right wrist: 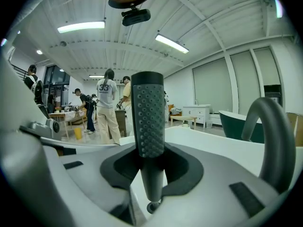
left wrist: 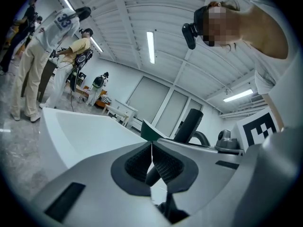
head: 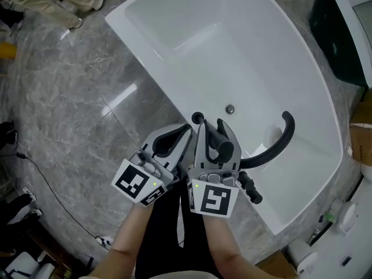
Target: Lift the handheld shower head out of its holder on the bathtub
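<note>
Right tool [right wrist: 149,151]: jaws clamped on the neck of the black handheld shower head [right wrist: 147,111], which stands upright between the pads, studded face toward the camera. In the head view it sits over the near rim of the white bathtub [head: 174,34]. The round black holder [head: 198,118] is on the rim just beyond it.
Left tool [left wrist: 151,146]: pads together, nothing gripped, close beside the right one.
Curved black spout [head: 279,143] to the right; grey marble floor [head: 70,97] to the left.
</note>
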Demonstrator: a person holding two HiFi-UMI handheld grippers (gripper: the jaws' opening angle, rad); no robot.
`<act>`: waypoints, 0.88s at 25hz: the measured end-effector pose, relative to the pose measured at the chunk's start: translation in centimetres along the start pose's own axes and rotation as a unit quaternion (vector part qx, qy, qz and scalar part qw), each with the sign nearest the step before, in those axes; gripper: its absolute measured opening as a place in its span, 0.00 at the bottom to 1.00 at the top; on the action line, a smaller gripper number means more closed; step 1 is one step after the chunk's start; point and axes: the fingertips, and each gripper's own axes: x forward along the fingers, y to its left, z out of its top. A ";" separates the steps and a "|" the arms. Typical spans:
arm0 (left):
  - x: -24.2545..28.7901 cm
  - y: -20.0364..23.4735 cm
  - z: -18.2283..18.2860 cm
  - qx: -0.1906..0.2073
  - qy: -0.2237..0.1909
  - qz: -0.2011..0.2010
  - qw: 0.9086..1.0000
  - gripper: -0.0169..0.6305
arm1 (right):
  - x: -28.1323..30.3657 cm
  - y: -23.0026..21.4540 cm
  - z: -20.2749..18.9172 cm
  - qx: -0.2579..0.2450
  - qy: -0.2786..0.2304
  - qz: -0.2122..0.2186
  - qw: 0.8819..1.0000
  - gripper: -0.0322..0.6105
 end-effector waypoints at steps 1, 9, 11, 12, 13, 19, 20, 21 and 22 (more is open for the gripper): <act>0.0 -0.2 0.3 0.001 0.000 0.000 1.000 0.04 | -0.1 0.0 0.3 -0.003 -0.001 0.001 1.000 0.25; -0.7 -1.3 2.6 0.007 -0.006 0.007 1.000 0.05 | -0.9 0.2 2.6 -0.007 -0.003 0.004 1.000 0.25; -0.9 -1.7 3.1 0.008 -0.008 0.007 1.000 0.05 | -1.3 0.4 3.3 -0.008 -0.005 0.007 1.000 0.25; -1.0 -1.9 3.4 0.009 -0.010 0.008 1.000 0.05 | -1.6 0.6 3.6 -0.009 -0.005 0.010 1.000 0.25; -1.1 -2.2 3.6 0.010 -0.011 0.009 1.000 0.04 | -1.8 0.7 3.9 -0.009 -0.005 0.013 1.000 0.25; -1.8 -3.6 4.9 0.015 -0.015 0.012 1.000 0.04 | -3.2 1.2 5.8 -0.015 -0.011 0.024 1.000 0.25; -2.0 -3.8 5.1 0.016 -0.016 0.013 1.000 0.04 | -3.4 1.2 6.2 -0.017 -0.013 0.026 0.999 0.25; -2.2 -4.0 5.3 0.018 -0.016 0.014 1.000 0.04 | -3.6 1.2 6.6 -0.018 -0.017 0.028 0.999 0.25; -2.3 -4.2 5.6 0.019 -0.017 0.015 1.000 0.04 | -3.8 1.3 7.0 -0.019 -0.021 0.030 0.999 0.25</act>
